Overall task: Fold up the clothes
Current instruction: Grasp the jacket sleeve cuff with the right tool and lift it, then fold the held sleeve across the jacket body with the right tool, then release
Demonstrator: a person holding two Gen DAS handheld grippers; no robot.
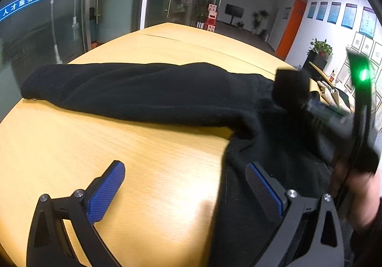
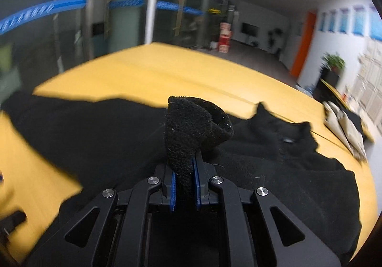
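A black fleece garment (image 1: 148, 92) lies on the yellow wooden table (image 1: 119, 147), one sleeve stretched out to the left. My left gripper (image 1: 185, 183) is open and empty, low over the table at the garment's left edge; its right finger (image 1: 262, 188) is over the cloth. My right gripper (image 2: 185, 171) is shut on a black sleeve cuff (image 2: 193, 123), lifted above the garment's body (image 2: 274, 159). The right gripper with the cuff also shows in the left wrist view (image 1: 293, 90), blurred.
Glass doors with blue stripes (image 1: 71, 16) stand behind the table. A seam (image 1: 203, 45) crosses the tabletop. A pile of light cloth (image 2: 343, 128) lies at the table's far right edge. Bare tabletop (image 2: 167, 69) stretches beyond the garment.
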